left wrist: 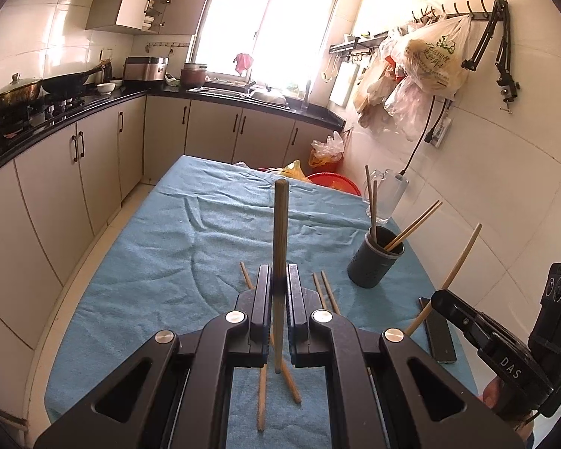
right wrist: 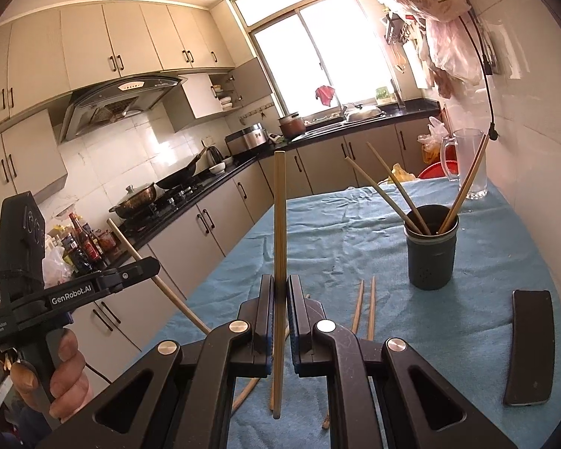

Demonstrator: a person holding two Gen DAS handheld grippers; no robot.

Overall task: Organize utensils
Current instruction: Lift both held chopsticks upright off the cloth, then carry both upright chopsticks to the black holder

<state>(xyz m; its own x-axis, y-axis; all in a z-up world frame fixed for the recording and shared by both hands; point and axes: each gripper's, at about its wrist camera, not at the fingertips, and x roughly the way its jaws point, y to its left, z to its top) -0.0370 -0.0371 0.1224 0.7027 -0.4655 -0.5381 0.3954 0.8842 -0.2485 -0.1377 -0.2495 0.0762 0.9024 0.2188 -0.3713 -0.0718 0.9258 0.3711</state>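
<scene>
Left wrist view: camera sits behind its own gripper (left wrist: 279, 292), close above the near end of the table (left wrist: 168, 262), facing along it toward the window (left wrist: 273, 26); holder (left wrist: 374, 258) right of centre. Right wrist view: camera likewise behind its gripper (right wrist: 279, 299), close above the table, angled left toward the stove (right wrist: 175, 194). Shared: table, holder, window, counter, and each view catches the other gripper at its edge.
</scene>
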